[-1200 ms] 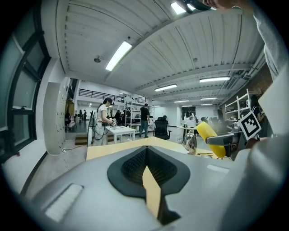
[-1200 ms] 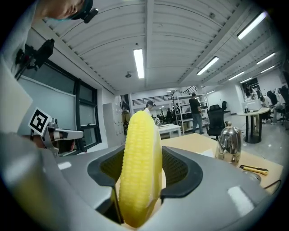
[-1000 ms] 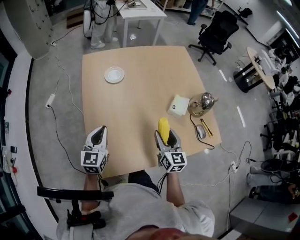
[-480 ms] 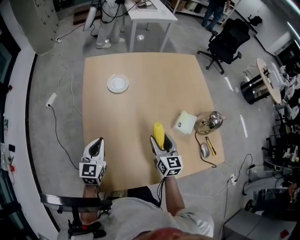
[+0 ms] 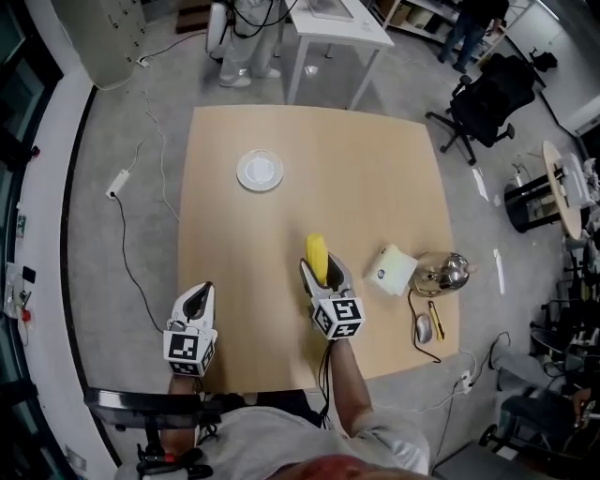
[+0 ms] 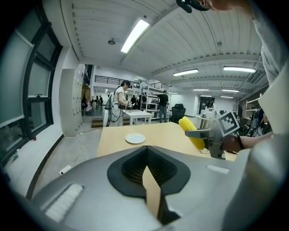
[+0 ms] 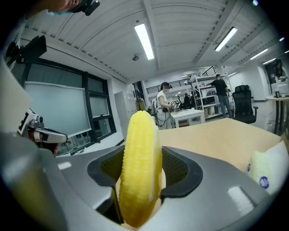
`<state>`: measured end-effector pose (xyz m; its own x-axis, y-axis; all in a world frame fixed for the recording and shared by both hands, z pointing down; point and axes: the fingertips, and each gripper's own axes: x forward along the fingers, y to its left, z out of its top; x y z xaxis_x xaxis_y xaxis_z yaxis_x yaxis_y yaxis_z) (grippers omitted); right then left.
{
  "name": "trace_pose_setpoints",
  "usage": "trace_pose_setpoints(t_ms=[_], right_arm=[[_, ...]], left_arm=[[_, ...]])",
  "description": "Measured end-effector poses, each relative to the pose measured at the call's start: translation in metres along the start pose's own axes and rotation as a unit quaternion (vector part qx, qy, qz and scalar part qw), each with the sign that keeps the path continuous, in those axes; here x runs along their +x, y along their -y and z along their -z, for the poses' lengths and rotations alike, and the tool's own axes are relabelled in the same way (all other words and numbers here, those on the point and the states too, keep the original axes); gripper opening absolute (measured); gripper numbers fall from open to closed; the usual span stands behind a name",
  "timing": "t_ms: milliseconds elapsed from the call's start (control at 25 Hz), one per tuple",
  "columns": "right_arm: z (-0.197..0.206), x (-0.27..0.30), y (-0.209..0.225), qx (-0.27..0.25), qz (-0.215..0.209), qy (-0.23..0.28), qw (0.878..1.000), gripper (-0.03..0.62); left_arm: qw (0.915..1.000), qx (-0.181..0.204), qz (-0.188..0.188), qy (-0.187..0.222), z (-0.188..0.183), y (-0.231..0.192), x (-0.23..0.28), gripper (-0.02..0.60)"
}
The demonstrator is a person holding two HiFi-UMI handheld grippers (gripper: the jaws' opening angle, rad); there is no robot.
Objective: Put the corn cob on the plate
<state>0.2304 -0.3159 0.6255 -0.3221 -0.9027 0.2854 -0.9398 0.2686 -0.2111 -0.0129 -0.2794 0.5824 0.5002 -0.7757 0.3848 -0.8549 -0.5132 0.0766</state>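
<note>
A yellow corn cob (image 5: 317,257) sticks out forward from my right gripper (image 5: 322,274), which is shut on it above the middle of the wooden table (image 5: 375,187). In the right gripper view the corn cob (image 7: 139,167) stands upright between the jaws. A small white plate (image 5: 260,171) lies far ahead toward the table's back left, also seen as the plate (image 6: 135,138) in the left gripper view. My left gripper (image 5: 195,300) hovers at the table's near left edge, shut with nothing in it. The corn cob (image 6: 193,134) shows to its right.
A pale square box (image 5: 392,270), a shiny metal pot (image 5: 445,273), a computer mouse (image 5: 424,328) with its cable and a yellow pen (image 5: 439,320) lie at the table's right side. A white desk (image 5: 342,23), a person and a black office chair (image 5: 492,94) stand beyond the table.
The right gripper has carried the corn cob forward and a little left over the table. The view has shifted, so the table items appear further right. The left gripper holds its place.
</note>
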Motion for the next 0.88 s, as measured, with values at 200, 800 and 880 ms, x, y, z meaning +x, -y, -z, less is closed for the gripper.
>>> trace_pose_setpoints(t_ms=[200, 800, 880], right_arm=[[-0.008, 0.031, 0.007, -0.003, -0.017, -0.005, 1.000, 0.250], [-0.010, 0.163, 0.023, -0.046, -0.049, -0.060, 0.996, 0.250], [-0.011, 0.179, 0.024, -0.049, -0.053, -0.068, 0.995, 0.250]], left_arm=[[0.9998, 0.002, -0.017, -0.013, 0.005, -0.001, -0.004, 0.020], [0.9974, -0.032, -0.061, -0.024, 0.015, -0.032, -0.004, 0.020], [0.9971, -0.035, -0.063, -0.027, 0.017, -0.032, -0.003, 0.020]])
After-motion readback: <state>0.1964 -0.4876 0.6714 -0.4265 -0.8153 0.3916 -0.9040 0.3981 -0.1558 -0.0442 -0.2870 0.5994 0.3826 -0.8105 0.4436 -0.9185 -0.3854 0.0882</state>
